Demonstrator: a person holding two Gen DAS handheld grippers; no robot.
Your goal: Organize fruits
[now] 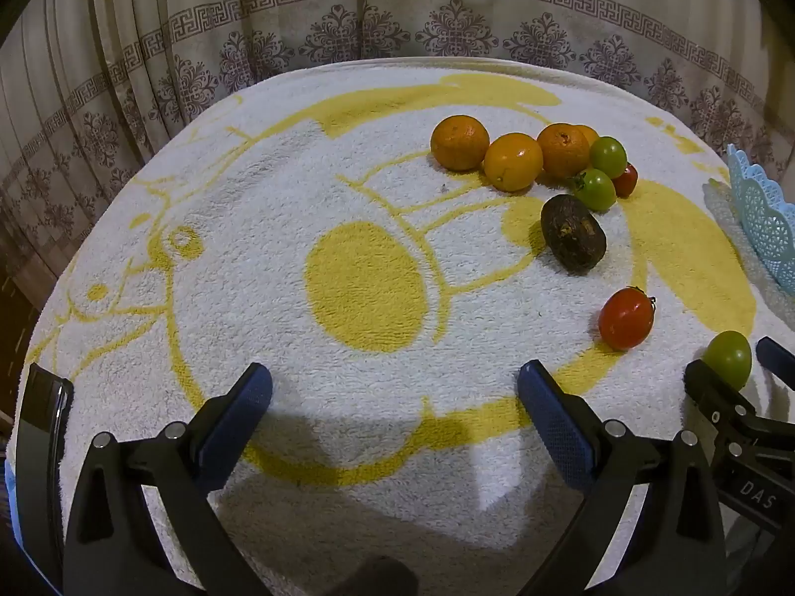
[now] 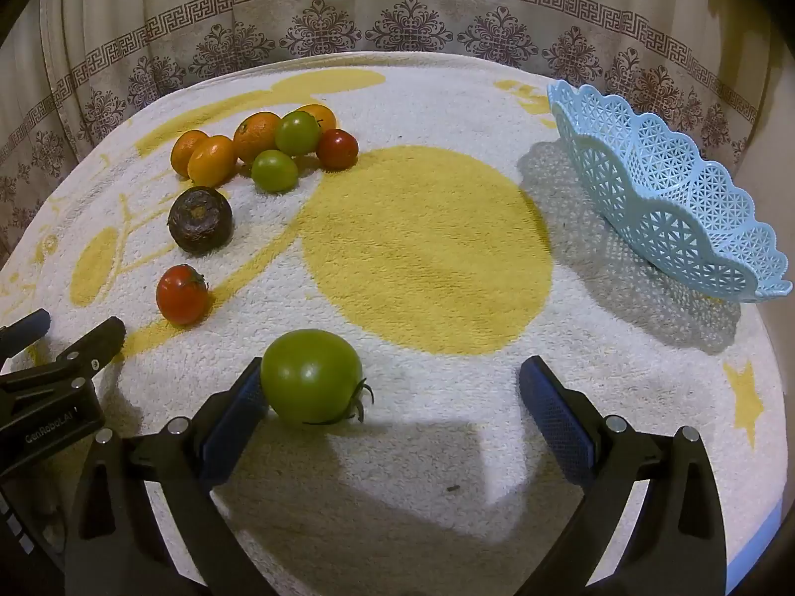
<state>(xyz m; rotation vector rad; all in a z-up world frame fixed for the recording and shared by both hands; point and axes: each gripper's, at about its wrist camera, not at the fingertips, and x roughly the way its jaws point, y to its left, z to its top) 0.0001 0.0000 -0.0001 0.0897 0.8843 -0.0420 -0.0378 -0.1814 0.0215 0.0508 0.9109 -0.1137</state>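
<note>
My right gripper is open over the towel, with a green tomato lying between its fingers against the left pad. Farther left lie a red tomato and a dark brown fruit. At the back left, several oranges, two green tomatoes and a small red tomato are clustered. The light blue lattice basket stands at the right with nothing visible in it. My left gripper is open over bare towel, left of the red tomato.
A white towel with yellow figures covers the round table. A patterned curtain hangs close behind the far edge. A dark upright object stands at the table's left edge in the left wrist view.
</note>
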